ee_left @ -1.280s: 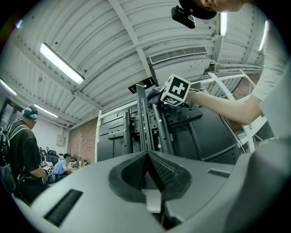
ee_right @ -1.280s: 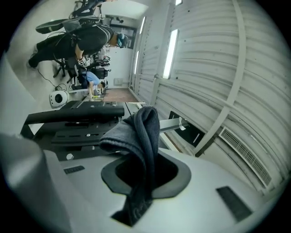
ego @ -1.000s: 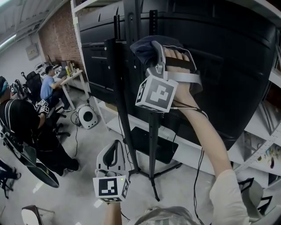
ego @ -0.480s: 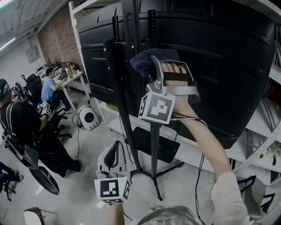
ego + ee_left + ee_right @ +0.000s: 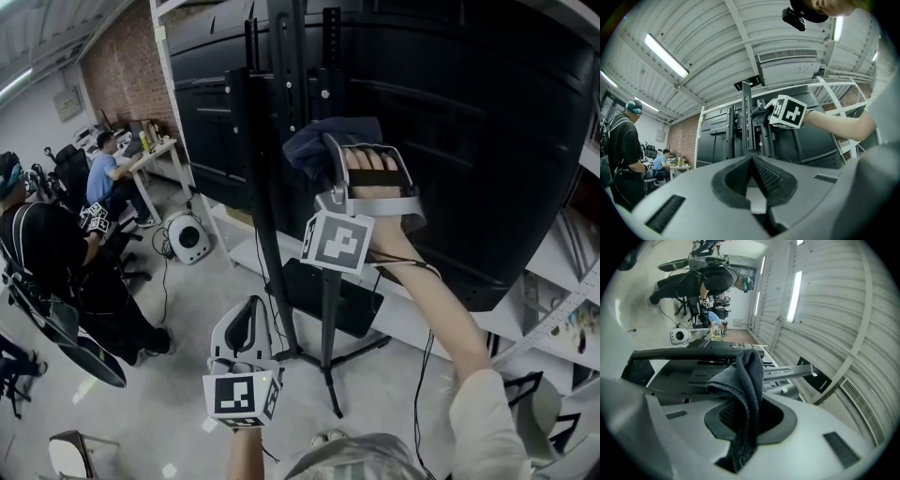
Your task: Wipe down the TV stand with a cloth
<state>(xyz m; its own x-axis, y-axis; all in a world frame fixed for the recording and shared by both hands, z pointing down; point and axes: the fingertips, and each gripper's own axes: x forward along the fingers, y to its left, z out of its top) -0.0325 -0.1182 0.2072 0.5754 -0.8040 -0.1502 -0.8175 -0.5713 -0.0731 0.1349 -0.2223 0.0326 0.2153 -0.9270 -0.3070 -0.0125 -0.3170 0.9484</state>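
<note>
- Head view: right hand-held gripper [image 5: 328,155] raised high, clamped on a dark cloth [image 5: 314,141]; cloth bunched against the upright rail of the TV stand [image 5: 281,202], behind the black TV [image 5: 487,141], seemingly touching though contact hard to confirm; left hand-held gripper [image 5: 242,328] held low and well apart, above the floor [image 5: 169,394] near the stand's splayed feet, carrying nothing.
- Left gripper view: ribbed jaws of the left hand-held gripper [image 5: 752,161] pressed together with nothing between them; pointing up at the TV stand [image 5: 746,122], with the cloth [image 5: 759,114] visible on the rail just beside the other gripper's marker cube [image 5: 787,111].
- Right gripper view: jaws of the right hand-held gripper [image 5: 745,418] shut on the cloth [image 5: 743,390]; a folded loop standing proud beyond the jaw tips and a tail trailing back through them; black bars and brackets of the TV stand [image 5: 693,354] just ahead of the fold.
- Step in hand, as a judgement: wiping the upper part of the upright rail, with the lower pole and the feet probably left to do.
- Next move, judged: keeping the fold pressed flat on the metal while stroking along the rail; steering round the bolts and bracket edges to avoid snagging; holding the grip firm so as not to drop the cloth.
</note>
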